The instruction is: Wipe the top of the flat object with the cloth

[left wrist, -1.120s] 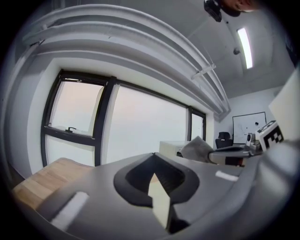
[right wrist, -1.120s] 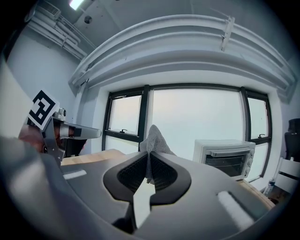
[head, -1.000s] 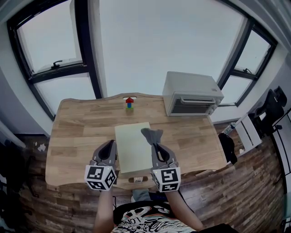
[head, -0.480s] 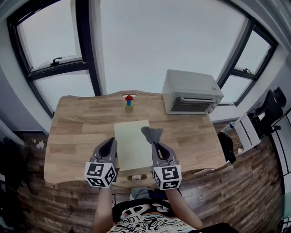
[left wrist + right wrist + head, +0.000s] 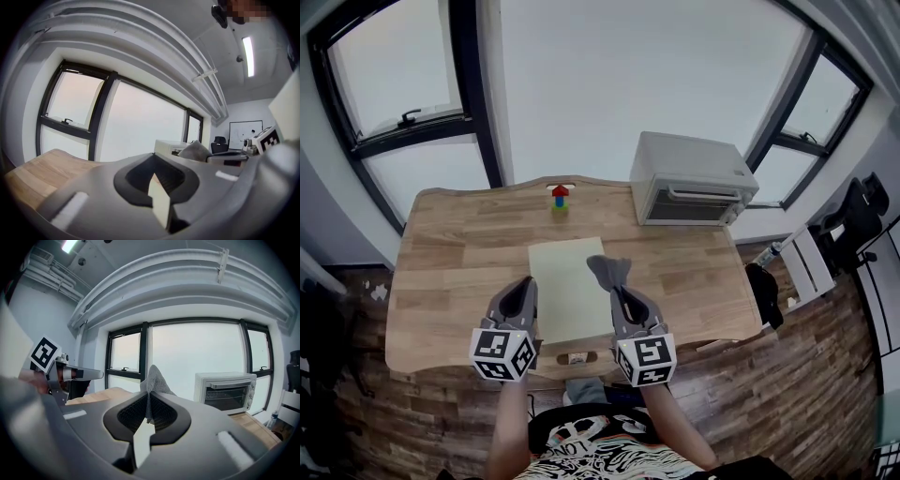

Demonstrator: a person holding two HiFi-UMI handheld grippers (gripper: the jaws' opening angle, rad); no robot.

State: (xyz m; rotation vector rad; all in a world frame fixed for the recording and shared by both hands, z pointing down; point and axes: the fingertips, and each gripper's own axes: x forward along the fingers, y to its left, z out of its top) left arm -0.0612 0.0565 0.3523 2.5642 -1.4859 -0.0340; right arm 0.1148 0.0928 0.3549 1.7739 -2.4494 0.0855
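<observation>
The right gripper (image 5: 622, 302), jaws clamped on a corner of the cloth (image 5: 608, 270), judged soft, light and limp, holds it at 3 o'clock of the stiff flat object (image 5: 565, 286) lying mid-bench (image 5: 450, 253), while the left gripper (image 5: 523, 298), jaws closed and empty, sits at 9 o'clock.

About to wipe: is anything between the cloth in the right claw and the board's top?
Nothing visible does. The grey cloth, pinched in the right claw, is at the right edge of the pale board, whose top is bare. Toy blocks and toaster oven stand farther back.
</observation>
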